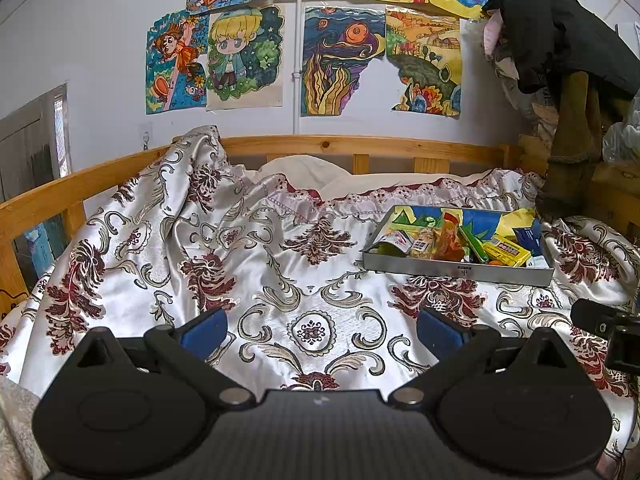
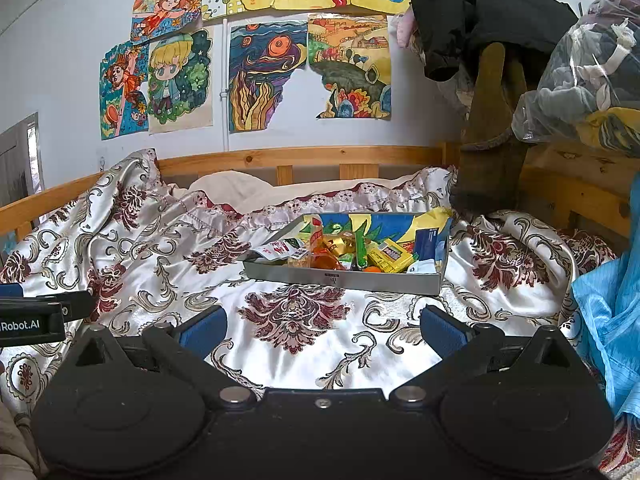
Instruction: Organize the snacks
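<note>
A grey metal tray [image 1: 456,271] with a colourful drawing lining it sits on the patterned bedspread, holding several snack packets, among them a yellow box [image 1: 505,251] and an orange packet [image 1: 450,236]. The tray also shows in the right wrist view [image 2: 344,280], with the yellow box [image 2: 390,256] inside. My left gripper [image 1: 322,330] is open and empty, low over the bedspread, left of and nearer than the tray. My right gripper [image 2: 323,328] is open and empty, directly in front of the tray.
A wooden bed rail [image 1: 320,146] runs along the far side, with drawings on the wall above. Dark clothes [image 1: 560,28] hang over a post at the right. A bag of clothes [image 2: 592,72] and blue fabric [image 2: 612,320] lie at the right.
</note>
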Action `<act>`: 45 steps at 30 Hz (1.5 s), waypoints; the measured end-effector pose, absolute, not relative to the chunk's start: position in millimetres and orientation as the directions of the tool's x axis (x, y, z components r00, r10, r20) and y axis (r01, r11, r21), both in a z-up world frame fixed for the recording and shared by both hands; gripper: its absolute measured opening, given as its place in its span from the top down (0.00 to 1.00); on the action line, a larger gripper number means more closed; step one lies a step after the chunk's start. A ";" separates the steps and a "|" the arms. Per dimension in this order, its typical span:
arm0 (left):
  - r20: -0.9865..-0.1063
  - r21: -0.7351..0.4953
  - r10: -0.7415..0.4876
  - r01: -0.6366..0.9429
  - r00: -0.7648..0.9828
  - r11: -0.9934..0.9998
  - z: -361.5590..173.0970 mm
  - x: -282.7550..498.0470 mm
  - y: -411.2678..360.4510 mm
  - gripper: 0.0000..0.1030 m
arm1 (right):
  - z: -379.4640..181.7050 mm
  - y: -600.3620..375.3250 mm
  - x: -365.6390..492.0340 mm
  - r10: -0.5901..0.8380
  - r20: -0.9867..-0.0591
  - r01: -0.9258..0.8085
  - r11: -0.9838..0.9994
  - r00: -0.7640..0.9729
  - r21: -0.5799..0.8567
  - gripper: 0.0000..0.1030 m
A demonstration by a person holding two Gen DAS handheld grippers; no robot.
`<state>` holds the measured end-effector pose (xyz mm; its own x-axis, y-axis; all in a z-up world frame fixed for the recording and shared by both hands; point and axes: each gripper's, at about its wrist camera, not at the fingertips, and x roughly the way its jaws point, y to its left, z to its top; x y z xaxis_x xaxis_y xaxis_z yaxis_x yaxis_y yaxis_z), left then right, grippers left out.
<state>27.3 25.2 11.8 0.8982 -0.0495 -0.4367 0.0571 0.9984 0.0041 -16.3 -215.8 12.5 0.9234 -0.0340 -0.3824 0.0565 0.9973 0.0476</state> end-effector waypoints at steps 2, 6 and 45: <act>-0.437 0.005 -0.049 0.057 0.898 0.998 11.6 27.4 25.3 0.00 | 12.2 -215.7 -16.3 -0.034 -0.383 0.057 0.997 0.923 0.047 0.01; -0.436 0.005 -0.049 0.057 0.898 0.998 11.7 27.3 25.1 0.00 | 13.0 -215.8 -16.3 -0.034 -0.383 0.057 0.997 0.923 0.047 0.01; -0.454 0.050 -0.015 0.043 0.891 0.998 11.3 30.6 27.0 0.00 | 14.4 -214.9 -16.3 -0.035 -0.385 0.057 0.997 0.922 0.045 0.01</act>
<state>30.6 27.0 11.3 0.8910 -0.0152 -0.4537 0.0425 0.9978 0.0500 -16.3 -214.9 14.4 0.9224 -0.0351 -0.3847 0.0567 0.9974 0.0449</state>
